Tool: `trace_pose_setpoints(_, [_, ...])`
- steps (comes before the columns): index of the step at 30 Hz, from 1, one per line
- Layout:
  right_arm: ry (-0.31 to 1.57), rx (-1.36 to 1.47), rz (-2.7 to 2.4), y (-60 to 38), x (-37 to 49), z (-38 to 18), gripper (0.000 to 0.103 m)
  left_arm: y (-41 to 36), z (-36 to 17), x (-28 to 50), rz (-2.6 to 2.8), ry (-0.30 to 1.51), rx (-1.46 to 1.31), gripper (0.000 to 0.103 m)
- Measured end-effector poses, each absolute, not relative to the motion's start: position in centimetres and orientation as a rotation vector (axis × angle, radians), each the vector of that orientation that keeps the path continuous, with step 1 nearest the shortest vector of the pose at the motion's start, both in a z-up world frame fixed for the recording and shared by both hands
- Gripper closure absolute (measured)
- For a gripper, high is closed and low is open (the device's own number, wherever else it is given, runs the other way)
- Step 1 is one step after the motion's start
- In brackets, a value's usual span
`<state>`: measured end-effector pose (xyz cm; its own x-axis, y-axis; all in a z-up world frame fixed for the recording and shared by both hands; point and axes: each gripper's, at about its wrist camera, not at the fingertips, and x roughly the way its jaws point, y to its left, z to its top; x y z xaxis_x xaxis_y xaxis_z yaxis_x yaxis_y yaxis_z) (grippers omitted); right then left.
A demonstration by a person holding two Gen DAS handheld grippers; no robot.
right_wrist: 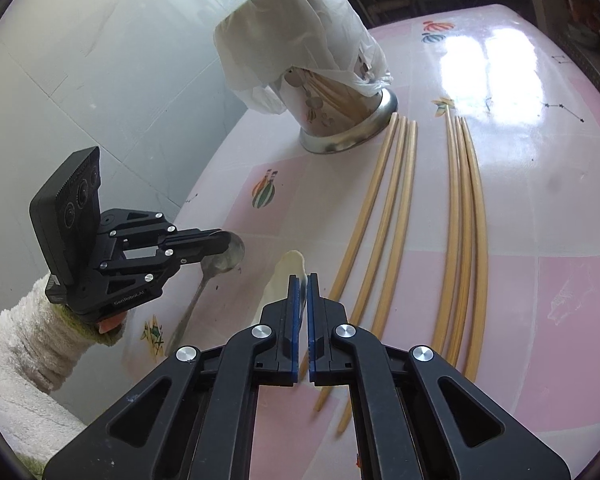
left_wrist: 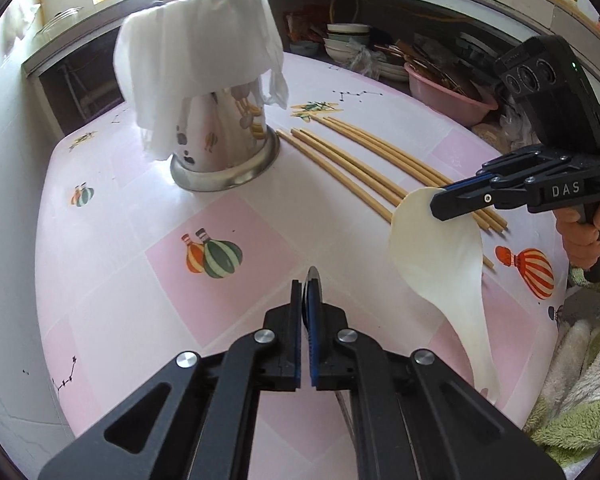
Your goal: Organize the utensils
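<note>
My left gripper is shut on a metal spoon. The right wrist view shows its fingers pinching the spoon's bowl, with the handle hanging down toward the table. My right gripper is shut on the bowl edge of a cream plastic ladle, held above the table with its handle trailing down. Several bamboo chopsticks lie in two groups on the table. At the back stands a steel utensil holder with a white cloth draped over its top.
The table has a glossy pink cover printed with balloons. A pale wall runs along its left side. Behind it, a low shelf holds stacked bowls and a pink basin. A fuzzy sleeve covers the person's left arm.
</note>
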<state>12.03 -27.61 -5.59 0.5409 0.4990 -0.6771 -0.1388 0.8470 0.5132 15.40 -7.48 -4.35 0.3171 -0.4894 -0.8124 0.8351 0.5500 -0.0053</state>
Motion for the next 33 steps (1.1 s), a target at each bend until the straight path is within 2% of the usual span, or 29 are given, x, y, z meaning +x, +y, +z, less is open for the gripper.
trace_pose_setpoints(11, [0.795, 0.424, 0.371, -28.6, 11.5, -1.6, 0.103, -3.4, 0.8, 15.4, -0.701, 0.733, 0.309, 0.101])
trace_pose_setpoints(20, [0.663, 0.441, 0.363, -29.7, 10.8, 2.6, 0.103, -1.8, 7.1, 17.5, -0.593, 0.571, 0.205, 0.101])
trace_pose_setpoints(33, [0.602, 0.480, 0.374, -31.1, 10.4, 4.5, 0.103, -4.6, 17.6, 22.5, -0.538, 0.286, -0.010, 0.101])
